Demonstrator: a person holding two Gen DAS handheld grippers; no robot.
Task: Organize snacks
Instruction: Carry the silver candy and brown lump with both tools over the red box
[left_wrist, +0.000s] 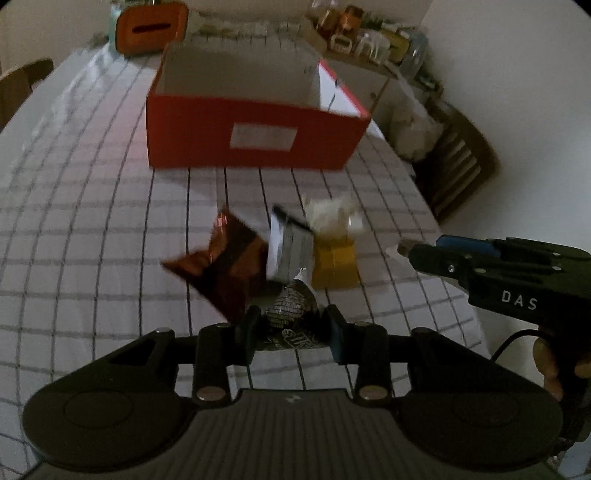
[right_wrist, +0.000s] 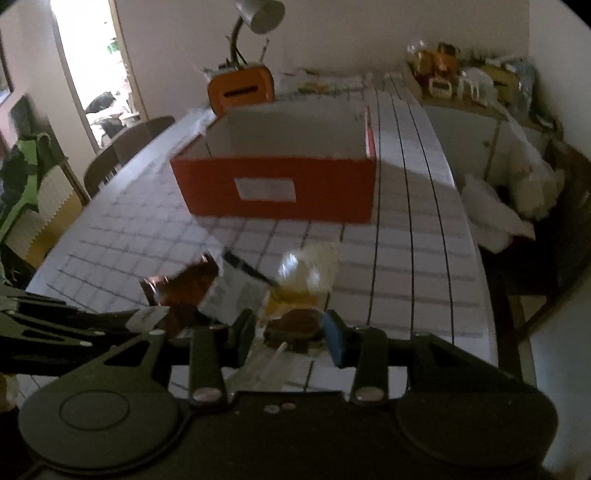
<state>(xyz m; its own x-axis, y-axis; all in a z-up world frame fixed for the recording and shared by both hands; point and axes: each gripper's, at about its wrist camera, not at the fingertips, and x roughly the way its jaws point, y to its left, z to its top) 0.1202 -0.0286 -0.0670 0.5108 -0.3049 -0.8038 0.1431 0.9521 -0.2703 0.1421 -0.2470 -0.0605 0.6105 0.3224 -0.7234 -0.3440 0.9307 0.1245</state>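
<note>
Checked tablecloth (left_wrist: 92, 221), snacks mid-transfer — left gripper (left_wrist: 291, 325) clamps a foil packet (left_wrist: 290, 306), right gripper (right_wrist: 291, 332) a brown snack (right_wrist: 295, 323); next, seemingly, the red box (left_wrist: 255, 136).

Black left gripper (left_wrist: 291, 326), silver screws; right gripper (left_wrist: 404, 248) marked "DAS", blue finger pad.

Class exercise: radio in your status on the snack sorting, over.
Left tongs shut on silver snack packet. Right tongs shut on brown snack. Red box ahead, open. Three snacks on the cloth between.
</note>
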